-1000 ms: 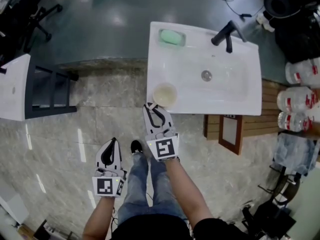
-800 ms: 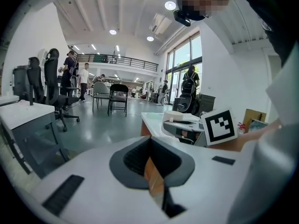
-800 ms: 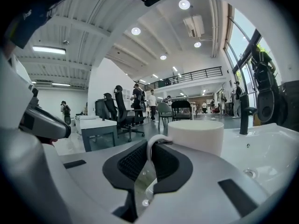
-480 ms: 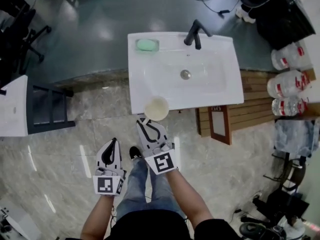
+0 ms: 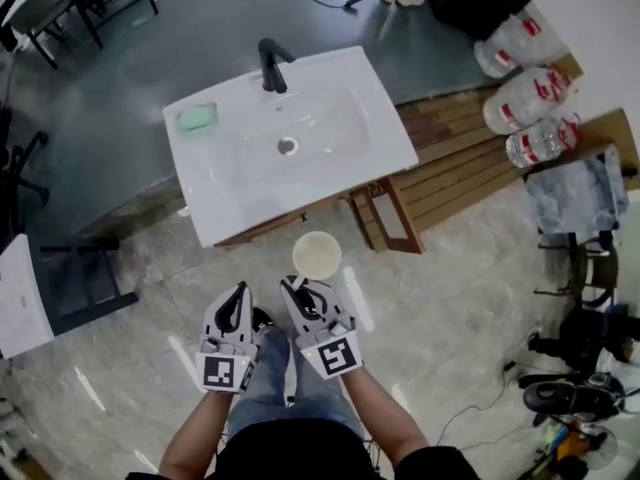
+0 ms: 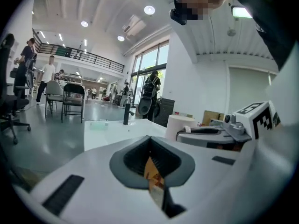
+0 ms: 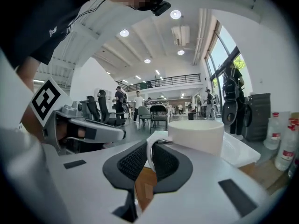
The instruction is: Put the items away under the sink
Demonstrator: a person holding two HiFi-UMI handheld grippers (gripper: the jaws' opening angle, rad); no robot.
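A white mug [image 5: 317,255] hangs over the floor just in front of the white sink [image 5: 232,206], held by its handle [image 7: 148,154]. My right gripper [image 5: 297,286] is shut on that handle, and the mug's body [image 7: 202,135] stands upright past the jaws. My left gripper [image 5: 240,294] is shut with nothing in it, close beside the right one at its left. In the left gripper view the jaws [image 6: 149,160] meet, and the mug [image 6: 181,124] shows to the right. The wooden cabinet under the sink has an open door [image 5: 385,214].
A green soap [image 5: 197,117] and a black faucet [image 5: 272,65] are on the sink. Large water bottles [image 5: 520,88] lie on a wooden slat platform [image 5: 450,163] at the right. A dark chair [image 5: 80,283] and white table stand at the left. Cables and gear lie at the lower right.
The right gripper closed on the mug's handle at the sink's front edge and carried it off toward the person. The view has swung, and the sink now sits farther away.
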